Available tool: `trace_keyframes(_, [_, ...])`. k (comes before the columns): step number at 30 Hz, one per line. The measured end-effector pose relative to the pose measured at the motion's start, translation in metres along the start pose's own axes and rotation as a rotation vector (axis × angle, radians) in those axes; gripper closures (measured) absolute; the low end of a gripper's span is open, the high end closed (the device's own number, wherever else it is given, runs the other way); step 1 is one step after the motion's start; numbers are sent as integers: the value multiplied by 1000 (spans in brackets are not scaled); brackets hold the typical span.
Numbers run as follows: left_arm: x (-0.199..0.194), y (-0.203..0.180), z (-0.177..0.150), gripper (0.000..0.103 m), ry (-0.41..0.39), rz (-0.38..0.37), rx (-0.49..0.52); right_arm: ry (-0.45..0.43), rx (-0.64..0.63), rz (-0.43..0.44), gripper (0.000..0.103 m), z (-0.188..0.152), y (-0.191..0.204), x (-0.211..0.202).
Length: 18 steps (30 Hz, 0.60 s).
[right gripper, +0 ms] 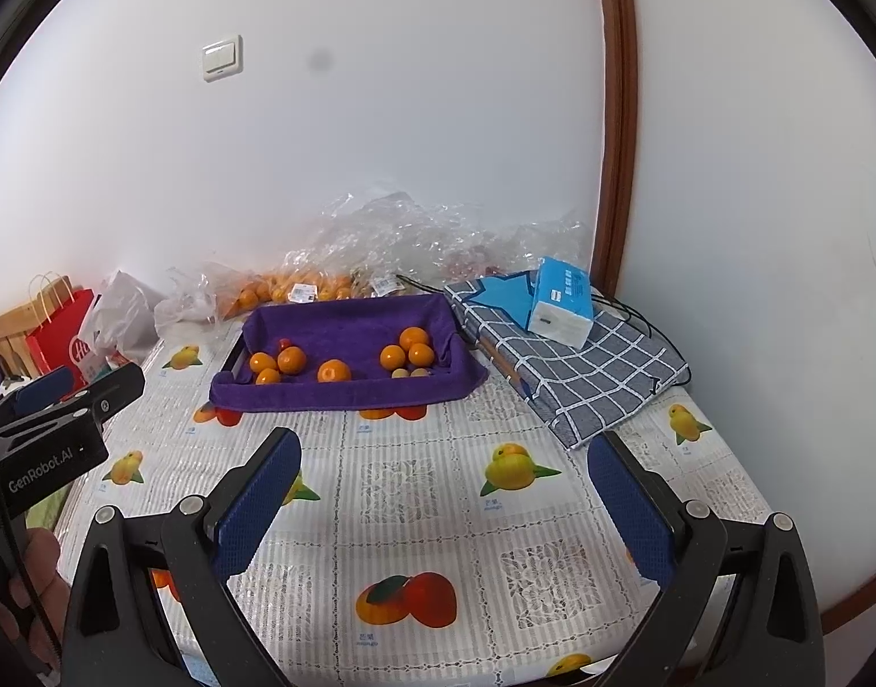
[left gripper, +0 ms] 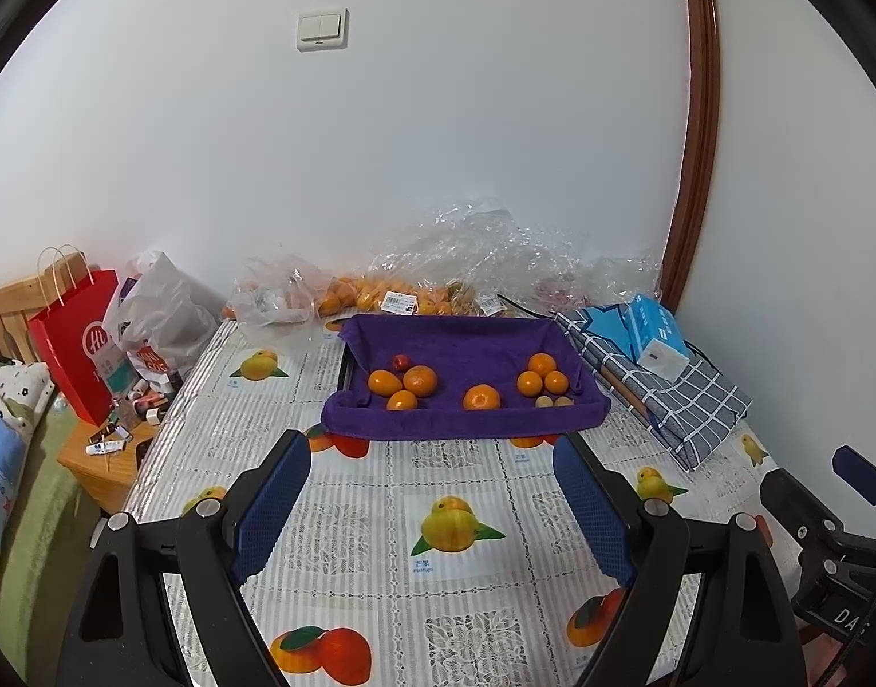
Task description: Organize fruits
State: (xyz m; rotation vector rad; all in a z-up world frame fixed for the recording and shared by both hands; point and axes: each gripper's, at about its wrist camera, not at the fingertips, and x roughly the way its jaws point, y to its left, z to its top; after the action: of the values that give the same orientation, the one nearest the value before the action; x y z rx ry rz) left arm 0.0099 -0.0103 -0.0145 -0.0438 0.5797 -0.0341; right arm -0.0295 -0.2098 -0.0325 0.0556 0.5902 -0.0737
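Left gripper (left gripper: 432, 458) fingers wide apart, nothing between them, hovering over the table (left gripper: 381, 515) with its fruit-print cloth. Right gripper (right gripper: 444, 458) the same: fingers spread wide, empty, above the table.

Purple-towel tray (left gripper: 466, 343) sits straight ahead of the left fingers, beyond the tips and apart from them; from the right wrist view it lies ahead and to the left of the fingers. Inside it: a cluster of oranges (left gripper: 403, 382) on the tray's left side with a small red fruit (left gripper: 401, 362) just behind them, a single orange (left gripper: 481, 398) near the middle front, and three more oranges (left gripper: 542, 375) on the right side with two small pale brown fruits (left gripper: 553, 402) just in front of those.

Behind the tray, by the wall: a clear plastic bag of oranges (left gripper: 375, 292) with a price label, plus crumpled plastic wrap (left gripper: 495, 246).

Right of the tray, ahead of the right fingers: folded checked cloth (right gripper: 575, 366) with a blue tissue pack (right gripper: 561, 303) resting on top.

Far left of the left fingers, off the table: red paper bag (left gripper: 74, 338) and a white plastic bag (left gripper: 157, 309).
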Motion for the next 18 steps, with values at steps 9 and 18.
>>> trace_keyframes(9, [-3, 1, -1, 17, -1, 4, -5, -2, -1, 4, 4, -3, 1, -1])
trace_keyframes(18, [-6, -2, -3, 17, -3, 7, -6, -3, 0, 10, 4, -4, 2, 0])
